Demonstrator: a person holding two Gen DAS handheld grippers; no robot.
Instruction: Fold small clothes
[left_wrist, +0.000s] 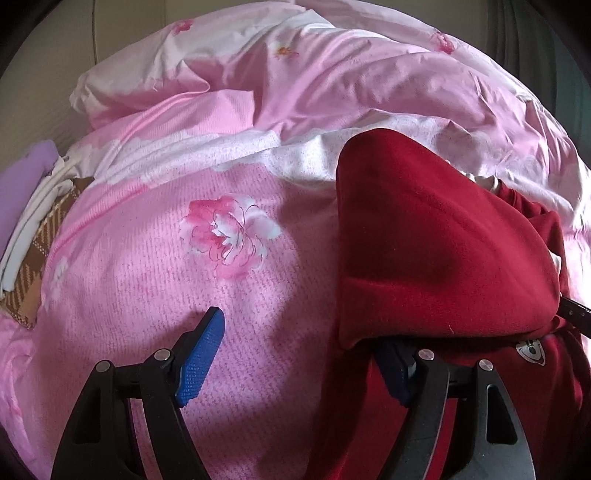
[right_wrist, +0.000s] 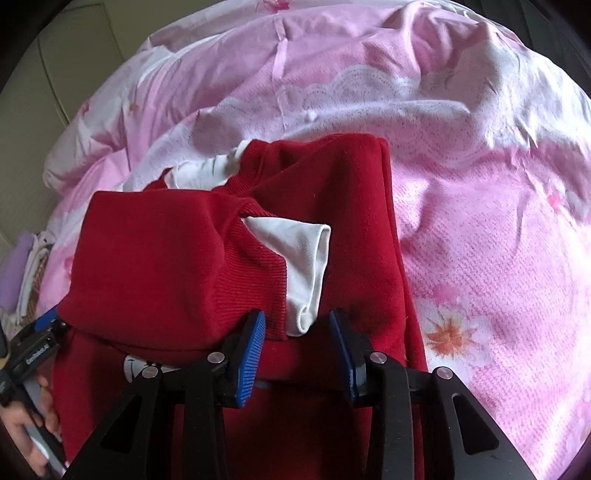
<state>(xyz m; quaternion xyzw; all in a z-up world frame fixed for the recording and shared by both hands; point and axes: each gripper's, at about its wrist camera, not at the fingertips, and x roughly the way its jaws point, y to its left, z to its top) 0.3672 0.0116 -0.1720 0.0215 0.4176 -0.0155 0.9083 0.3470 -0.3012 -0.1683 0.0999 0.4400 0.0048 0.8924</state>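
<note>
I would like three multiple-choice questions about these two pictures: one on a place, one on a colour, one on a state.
1. Where does the pile of folded clothes lie in the left wrist view?
A. at the left edge
B. on top of the red garment
C. between the right gripper's fingers

2. What colour is the cuff showing from the red garment?
A. black
B. white
C. green

3. How do the jaws of the left gripper stand?
A. shut tight
B. wide apart
C. out of view

Answers: 1 A, the pile sits at the picture's left edge on the pink bedding. 2 B, the cuff is plainly white. 3 B, the two blue pads stand far apart.
</note>
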